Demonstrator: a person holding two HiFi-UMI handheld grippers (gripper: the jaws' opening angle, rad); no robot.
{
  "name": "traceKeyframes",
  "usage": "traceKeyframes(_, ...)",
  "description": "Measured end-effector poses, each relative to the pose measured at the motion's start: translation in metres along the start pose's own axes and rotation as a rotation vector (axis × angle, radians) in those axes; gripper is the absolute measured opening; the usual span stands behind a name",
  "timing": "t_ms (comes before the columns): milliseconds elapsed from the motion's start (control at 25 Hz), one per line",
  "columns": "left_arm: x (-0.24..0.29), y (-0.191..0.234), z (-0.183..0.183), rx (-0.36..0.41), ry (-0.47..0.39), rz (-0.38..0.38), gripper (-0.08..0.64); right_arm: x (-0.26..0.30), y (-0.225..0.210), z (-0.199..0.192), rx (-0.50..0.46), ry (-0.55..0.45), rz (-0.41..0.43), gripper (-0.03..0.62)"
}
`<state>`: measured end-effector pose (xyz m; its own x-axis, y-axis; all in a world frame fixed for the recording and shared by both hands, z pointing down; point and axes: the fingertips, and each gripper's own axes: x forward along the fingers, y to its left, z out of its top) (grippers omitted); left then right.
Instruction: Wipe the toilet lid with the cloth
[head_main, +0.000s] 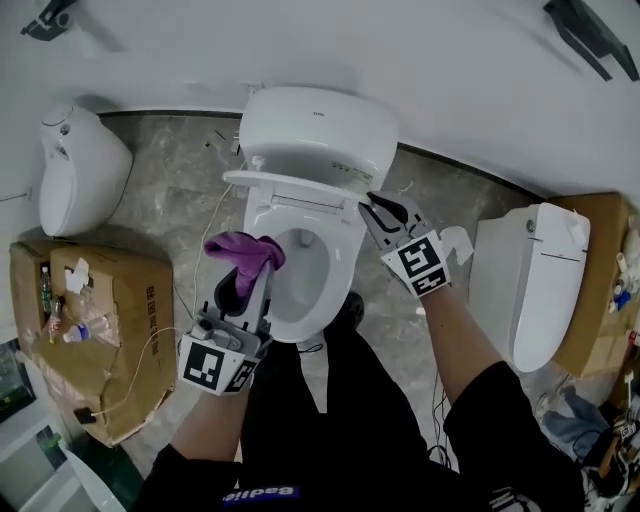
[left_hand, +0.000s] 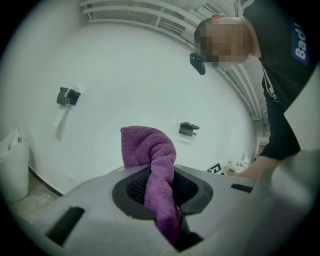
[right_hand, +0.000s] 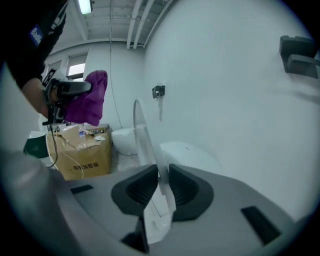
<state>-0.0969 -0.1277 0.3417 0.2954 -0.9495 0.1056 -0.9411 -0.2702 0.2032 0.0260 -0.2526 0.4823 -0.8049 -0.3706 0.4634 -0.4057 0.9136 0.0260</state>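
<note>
A white toilet (head_main: 318, 128) stands against the wall in the head view. Its lid (head_main: 296, 187) is tilted up over the open bowl (head_main: 322, 290). My right gripper (head_main: 375, 207) is shut on the lid's right edge; in the right gripper view the thin white lid (right_hand: 146, 142) stands upright, pinched in that gripper (right_hand: 160, 192). My left gripper (head_main: 247, 272) hovers over the bowl's left rim, shut on a purple cloth (head_main: 246, 251). In the left gripper view the cloth (left_hand: 152, 152) bunches up out of the gripper (left_hand: 162, 189). The cloth (right_hand: 90, 101) also shows at the left of the right gripper view.
A second white toilet (head_main: 80, 168) stands at the left and a third one (head_main: 531, 281) at the right. A torn cardboard box (head_main: 110, 330) with bottles and cables lies left of the bowl. The person's black-trousered legs (head_main: 330, 420) stand right before the bowl.
</note>
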Motion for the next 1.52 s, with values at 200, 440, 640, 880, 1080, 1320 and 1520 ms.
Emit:
traceKeyframes(200,-0.037,0.005,0.020,-0.003,-0.017,0.006,0.069,-0.013,0.038,-0.007,-0.022,0.019,0.006,0.061)
traceKeyframes(440,-0.063,-0.002,0.016,-0.019,-0.011,-0.100,0.069,-0.030,0.083,-0.025,-0.038,0.071,-0.046,0.075)
traceKeyframes(640,-0.085,-0.010,0.017,-0.009,-0.002,-0.191,0.069,-0.043,0.120,-0.047,-0.080,0.162,-0.065,0.095)
traceKeyframes(880,-0.099,-0.016,0.012,-0.009,0.015,-0.186,0.069,-0.053,0.158,-0.073,-0.115,0.218,-0.005,0.123)
traceKeyframes(1080,-0.093,-0.031,0.005,-0.019,0.029,-0.163,0.069,-0.067,0.181,-0.089,-0.142,0.232,0.083,0.147)
traceKeyframes(1320,-0.081,-0.045,0.009,-0.019,0.023,-0.136,0.069,-0.089,0.156,-0.066,0.161,0.077,0.089,0.066)
traceKeyframes(1520,-0.075,-0.053,0.026,0.000,0.003,-0.106,0.070,-0.066,0.153,-0.022,0.364,-0.073,0.162,0.040)
